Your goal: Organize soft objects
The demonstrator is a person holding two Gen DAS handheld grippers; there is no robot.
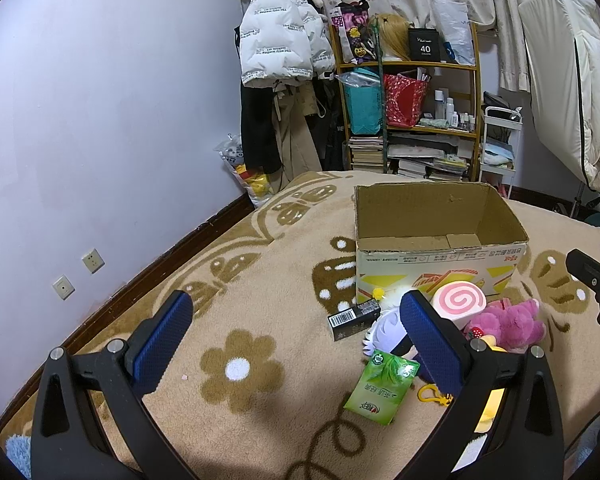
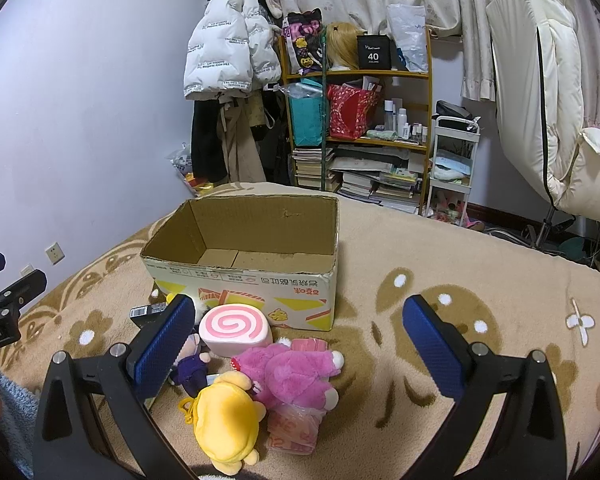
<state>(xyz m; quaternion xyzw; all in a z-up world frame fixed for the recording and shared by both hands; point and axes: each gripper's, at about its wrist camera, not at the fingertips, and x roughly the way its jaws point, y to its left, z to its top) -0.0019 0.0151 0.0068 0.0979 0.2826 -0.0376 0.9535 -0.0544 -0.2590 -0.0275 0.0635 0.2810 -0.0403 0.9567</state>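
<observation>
An open cardboard box [image 2: 244, 276] stands on the beige flowered blanket; it also shows in the left wrist view [image 1: 436, 256]. In front of it lie a pink swirl roll cushion [image 2: 234, 330], a pink plush bear [image 2: 292, 372], a yellow plush [image 2: 226, 420], a purple plush doll [image 2: 190, 364] and a pink plastic packet [image 2: 294, 428]. The roll cushion [image 1: 458, 300] and pink plush [image 1: 508, 322] show in the left wrist view too. My left gripper [image 1: 296, 340] is open and empty above the blanket, left of the pile. My right gripper [image 2: 300, 348] is open and empty above the toys.
A green tea packet [image 1: 382, 386], a black barcode box [image 1: 354, 320] and a yellow keyring clip [image 1: 432, 394] lie by the toys. A shelf [image 2: 356, 120] with books, hanging coats [image 2: 228, 60] and a white chair [image 2: 548, 120] stand behind the bed.
</observation>
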